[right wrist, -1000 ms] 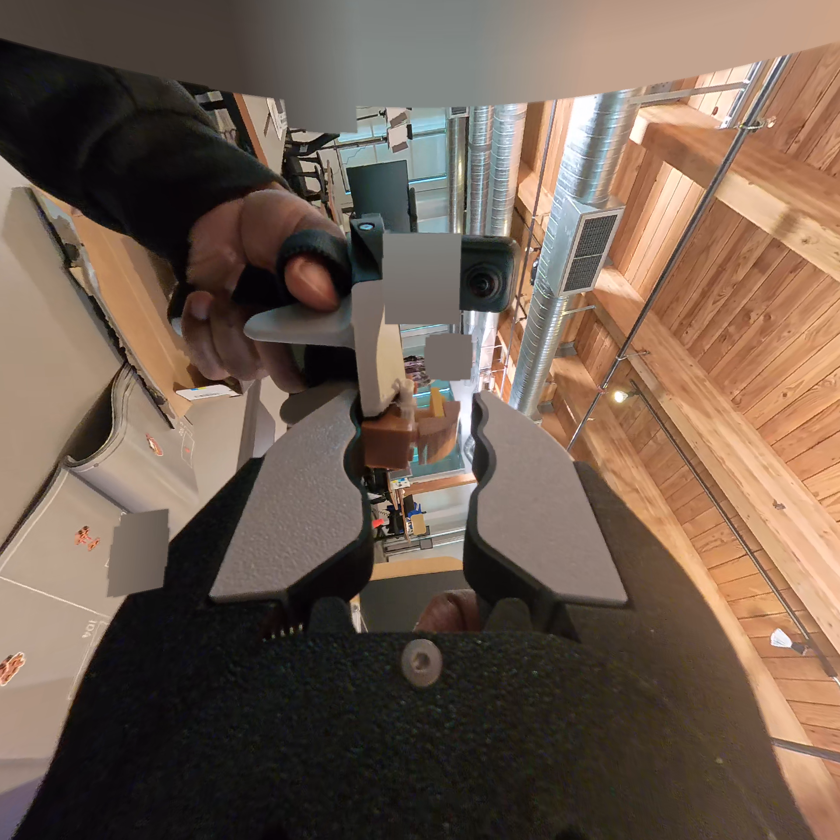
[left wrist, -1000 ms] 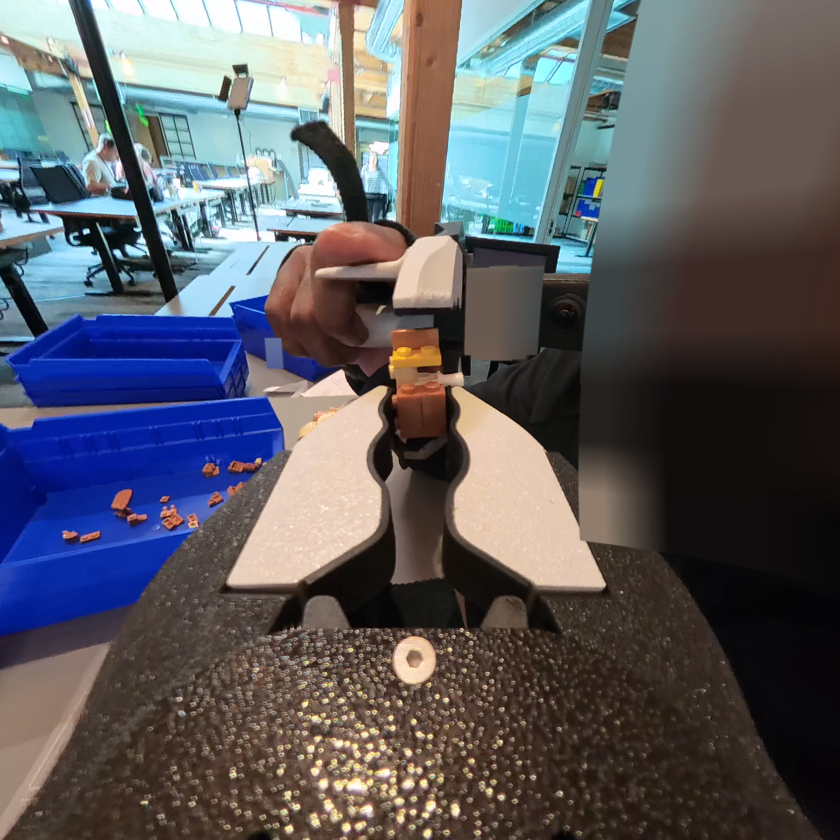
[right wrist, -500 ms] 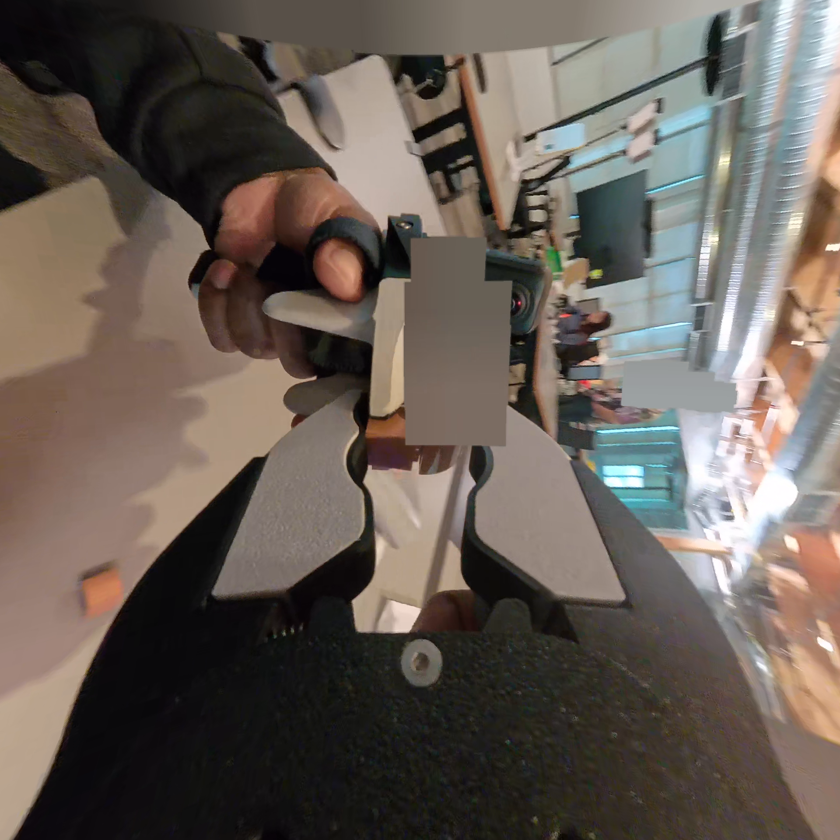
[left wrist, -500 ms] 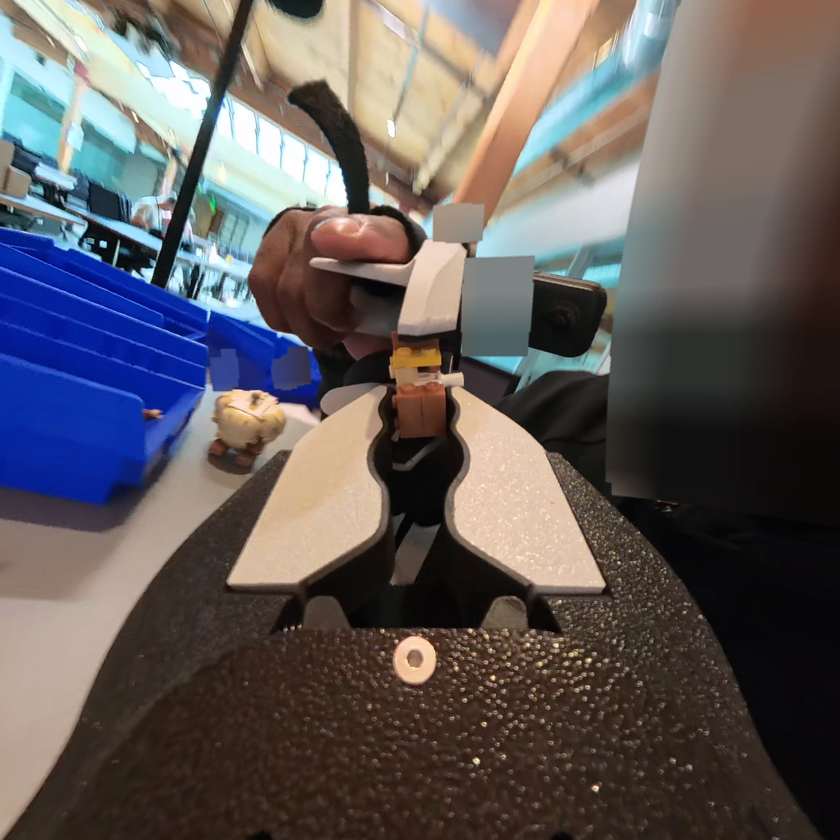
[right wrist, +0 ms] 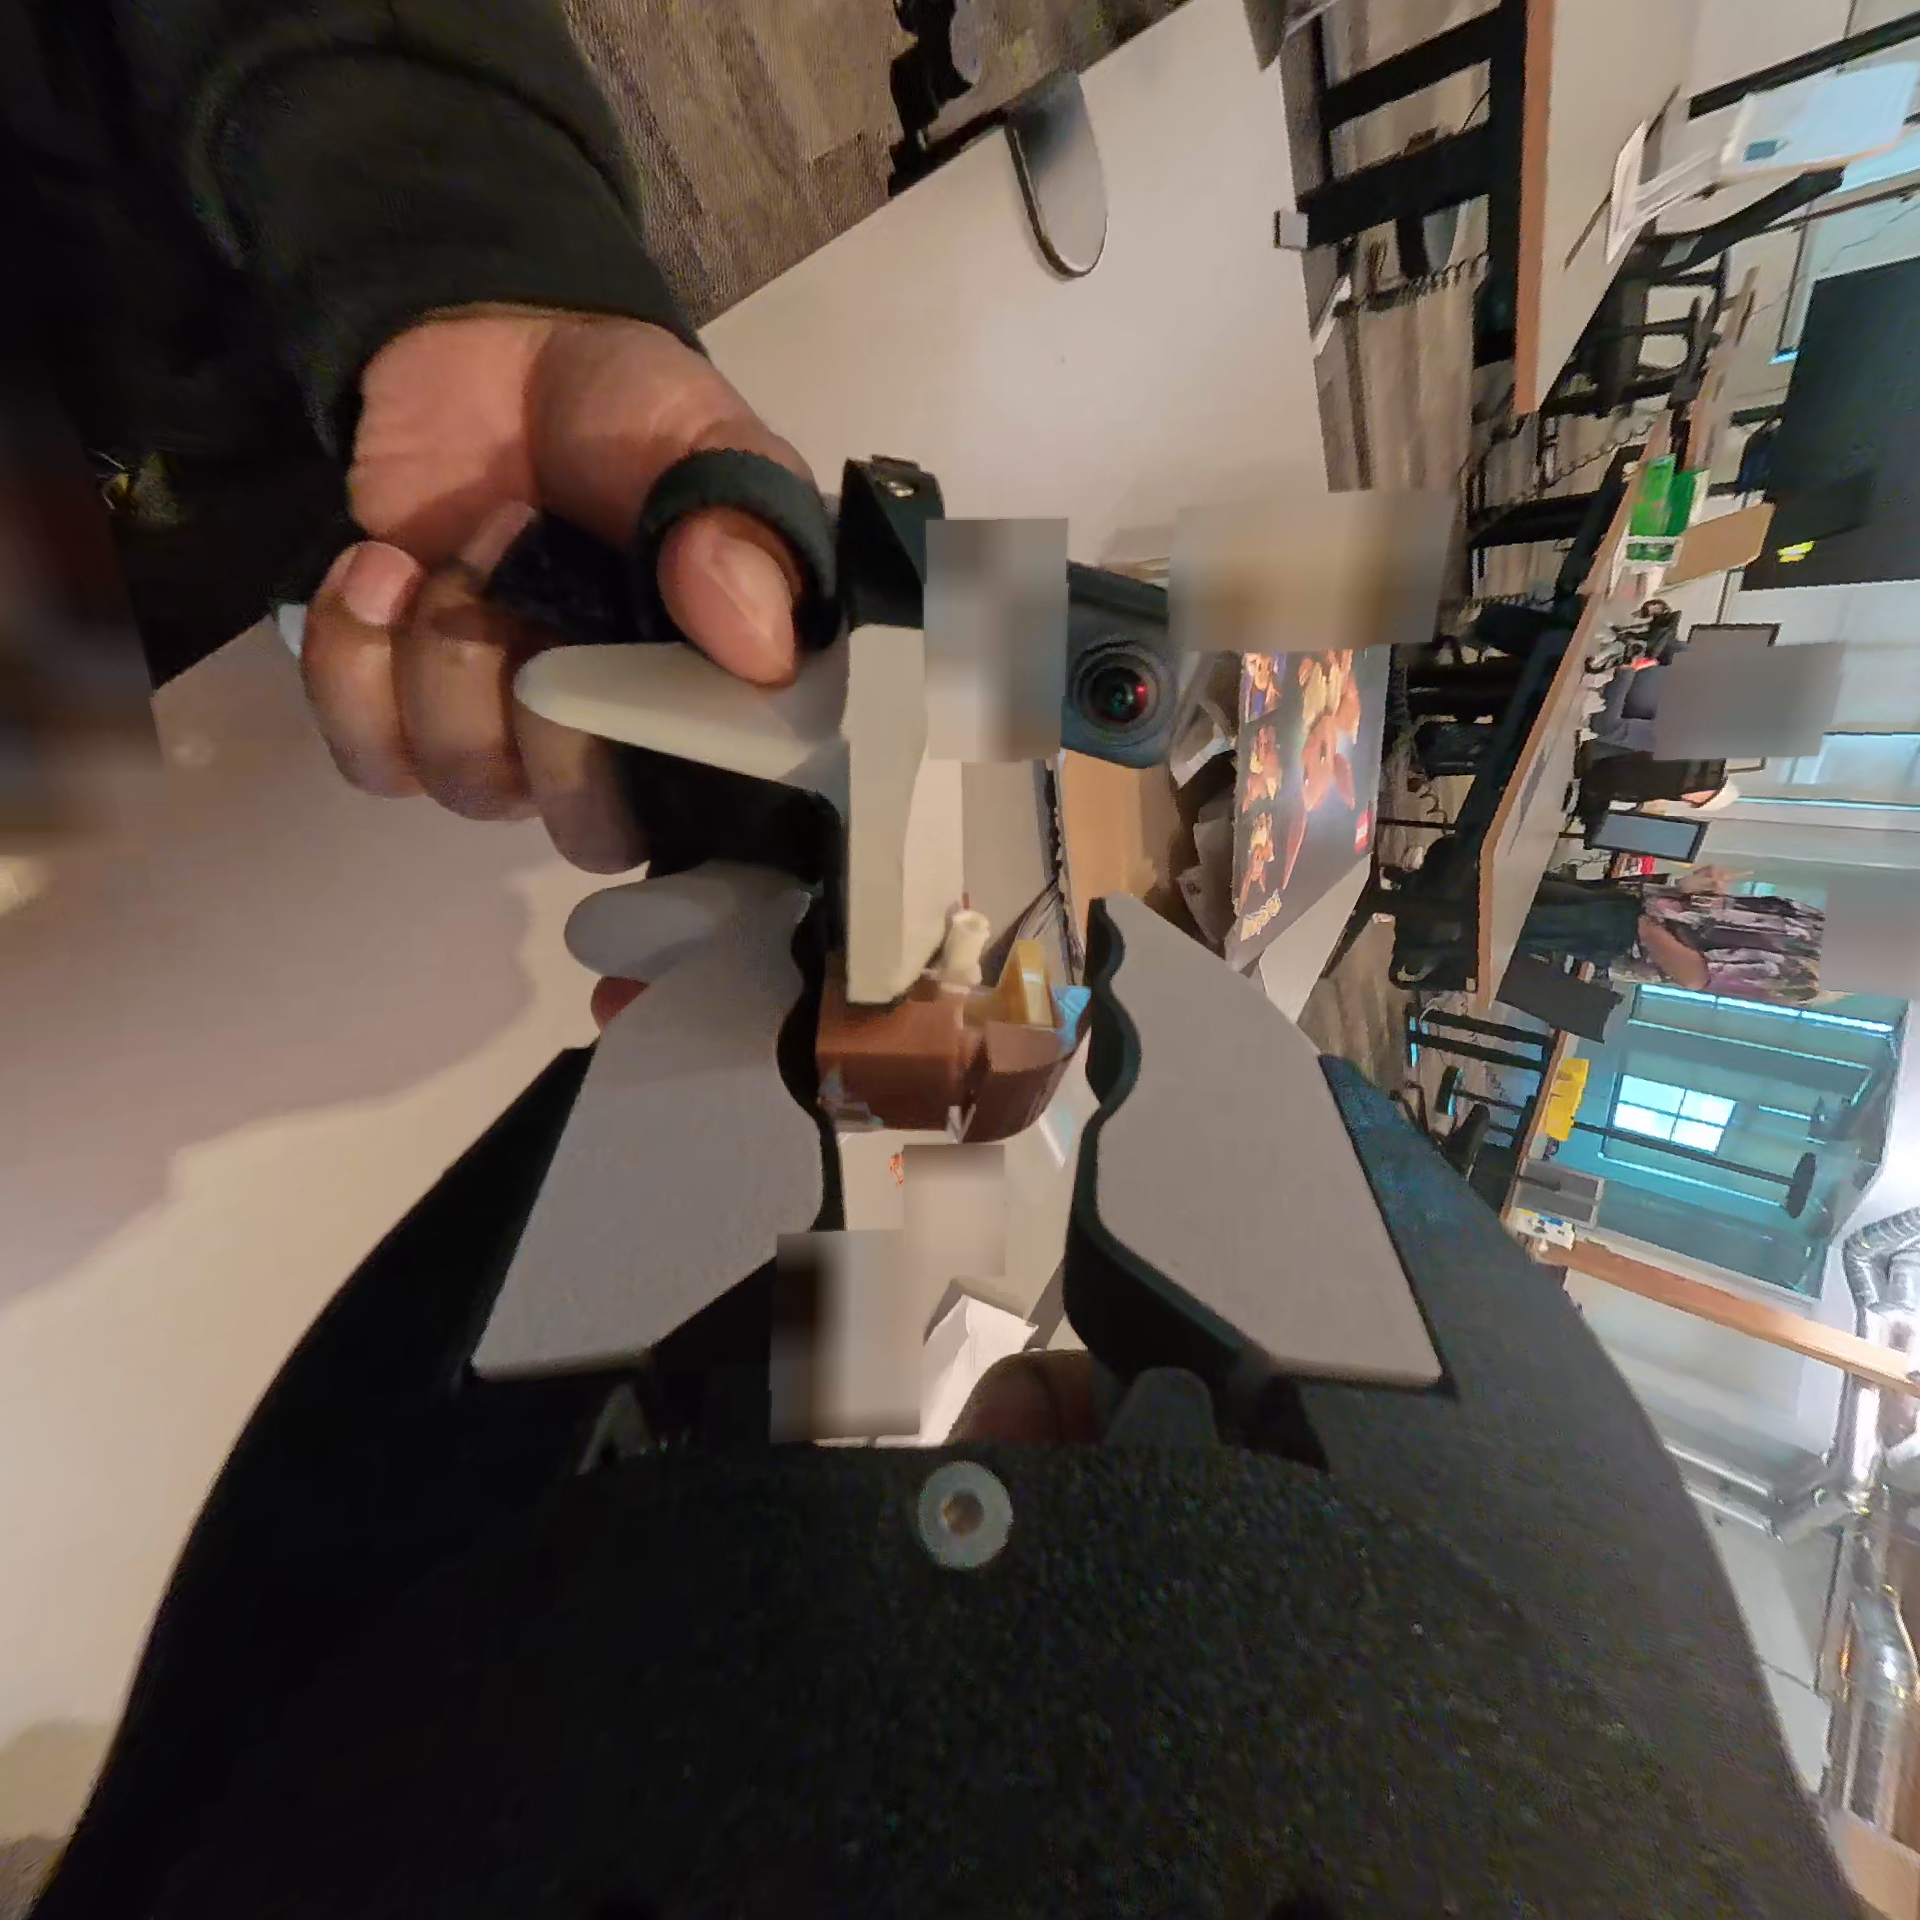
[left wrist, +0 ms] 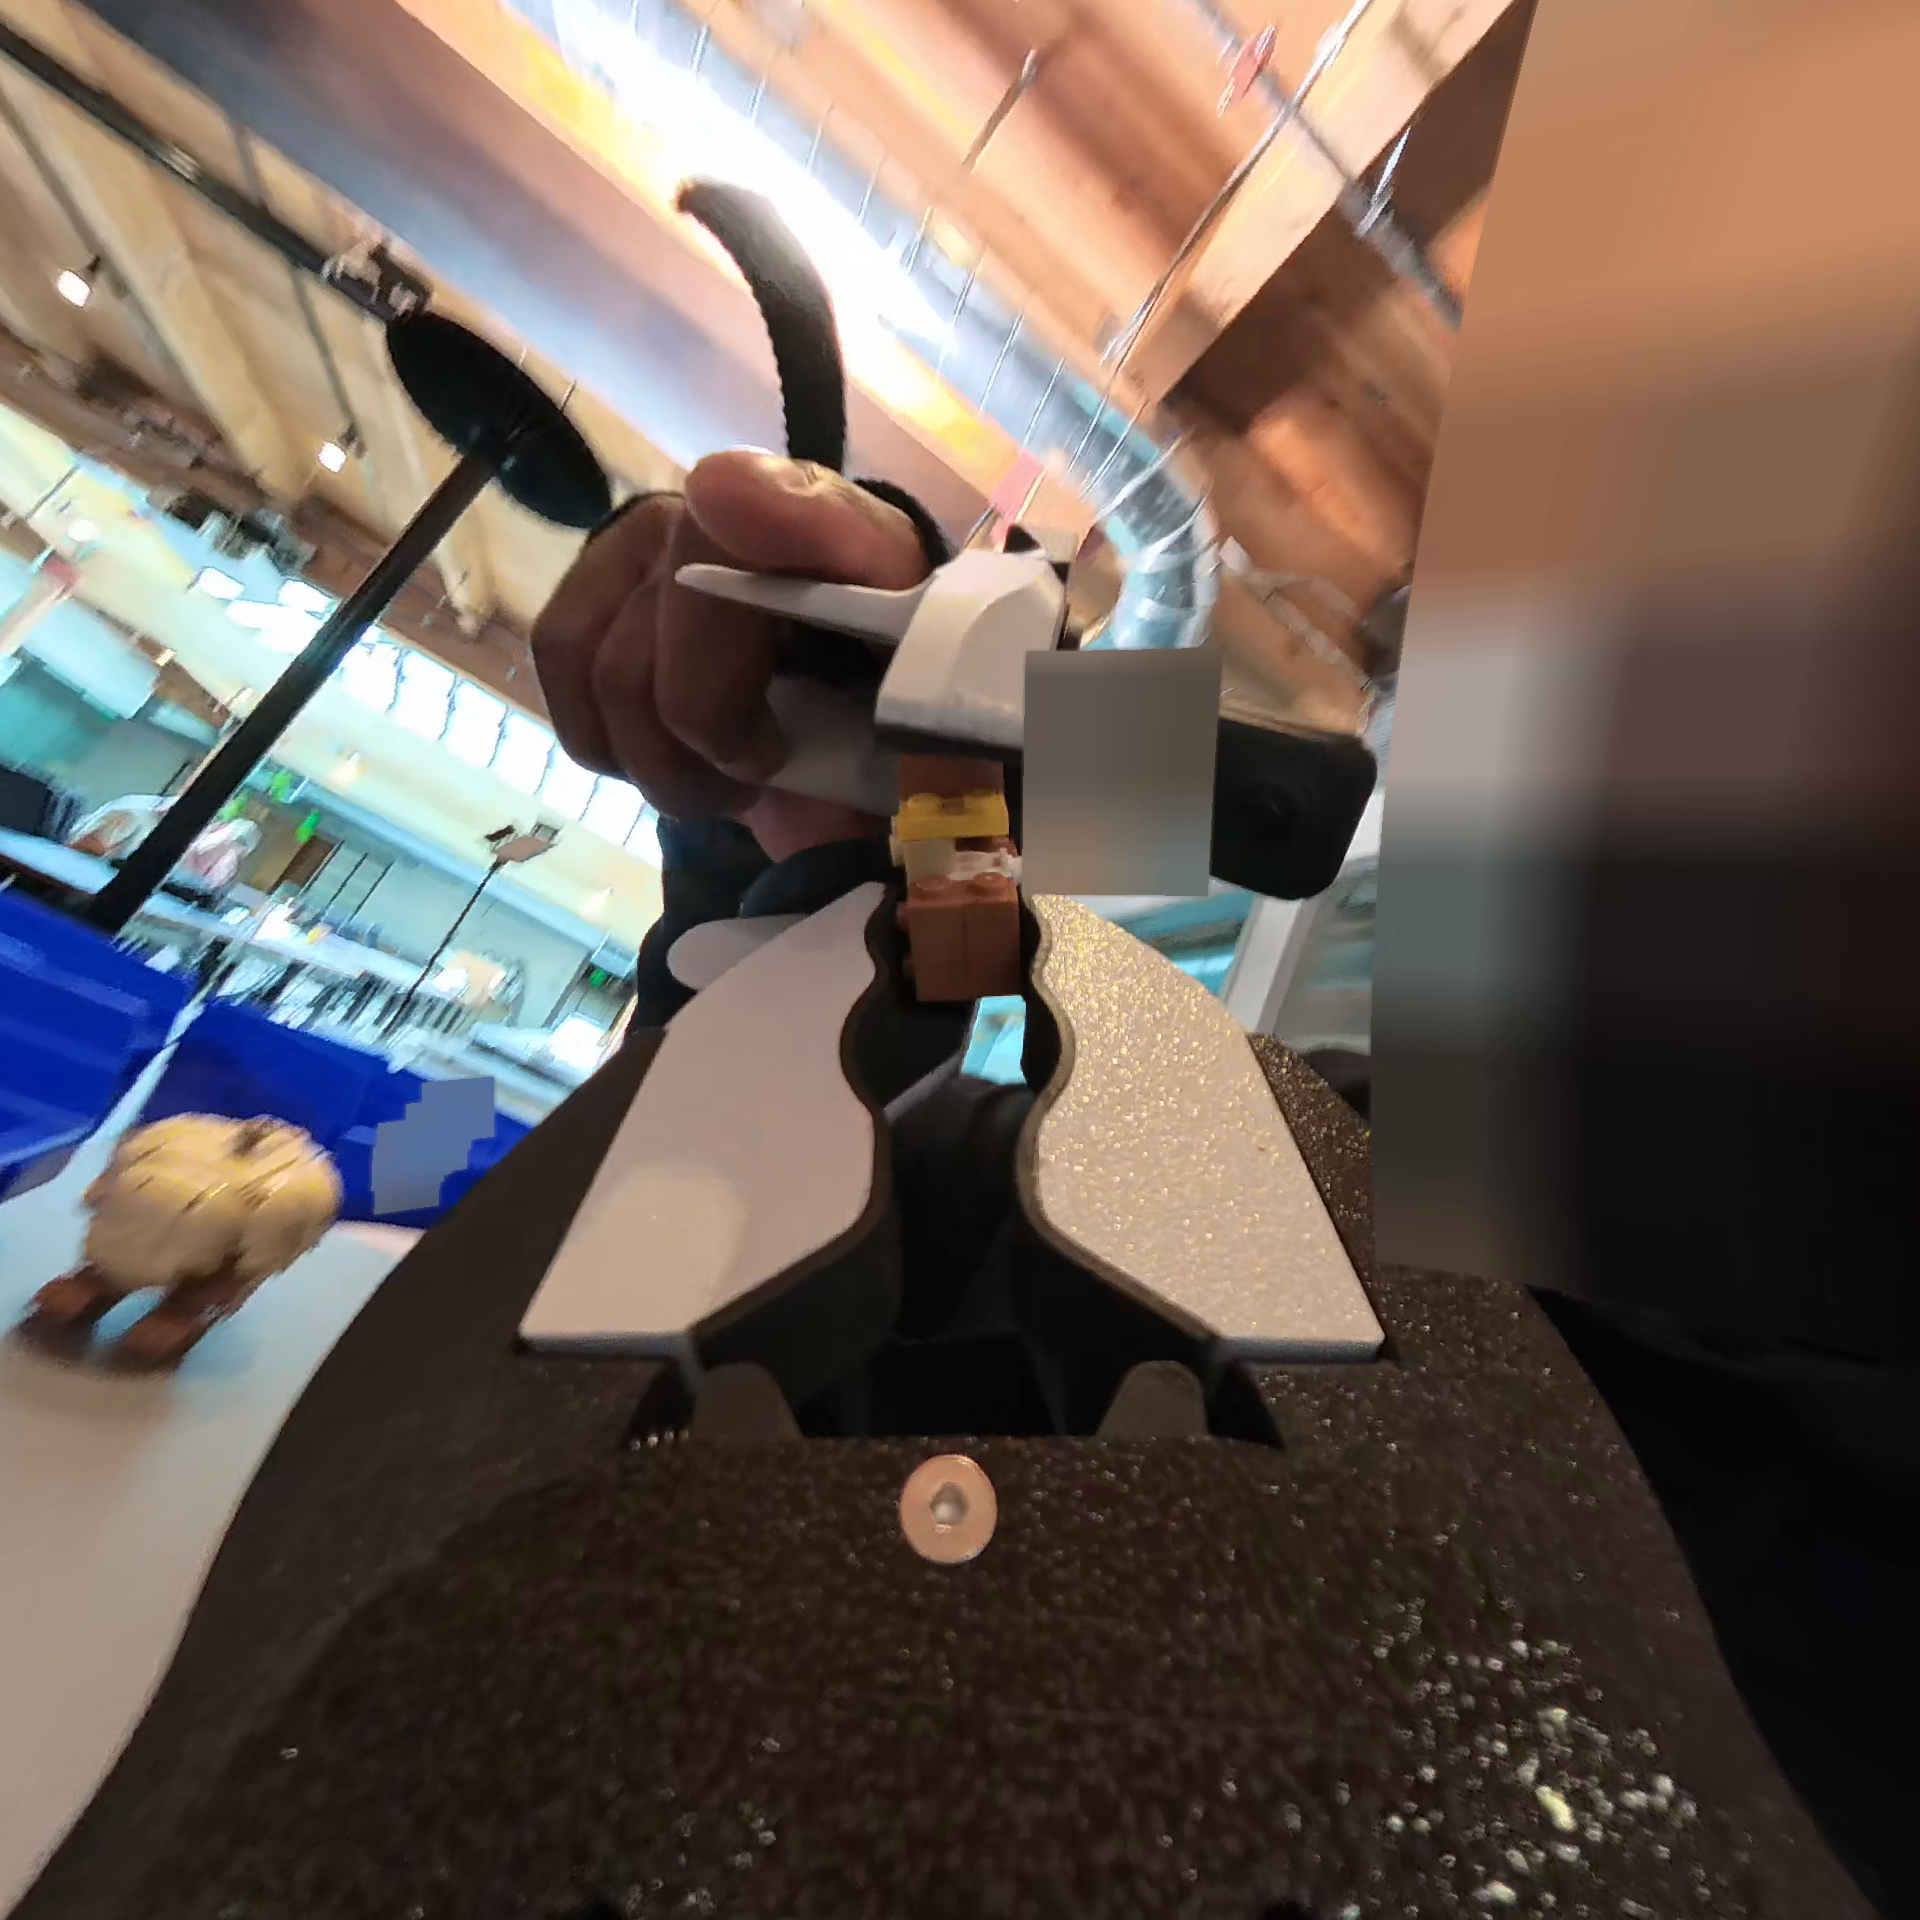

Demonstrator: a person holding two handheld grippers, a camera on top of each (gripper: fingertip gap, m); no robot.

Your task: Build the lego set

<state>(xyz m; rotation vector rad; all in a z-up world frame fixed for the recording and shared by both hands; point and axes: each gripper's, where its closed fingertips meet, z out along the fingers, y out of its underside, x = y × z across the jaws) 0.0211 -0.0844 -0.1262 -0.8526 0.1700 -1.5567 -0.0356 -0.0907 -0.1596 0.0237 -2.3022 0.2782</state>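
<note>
left gripper [left wrist: 961, 951] is clamped tight on the brown bottom of a little brick build [left wrist: 961, 914], a brown, yellow and cream stack, pads pressed on both sides. right gripper [right wrist: 951, 1023] sits wider around the same build [right wrist: 935, 1049], both fingertips up against it from the other end, so both have hold of it up off the white table [left wrist: 125, 1455]. A cream brick animal [left wrist: 203, 1205] stands there beside blue bins [left wrist: 62, 1029]
</note>
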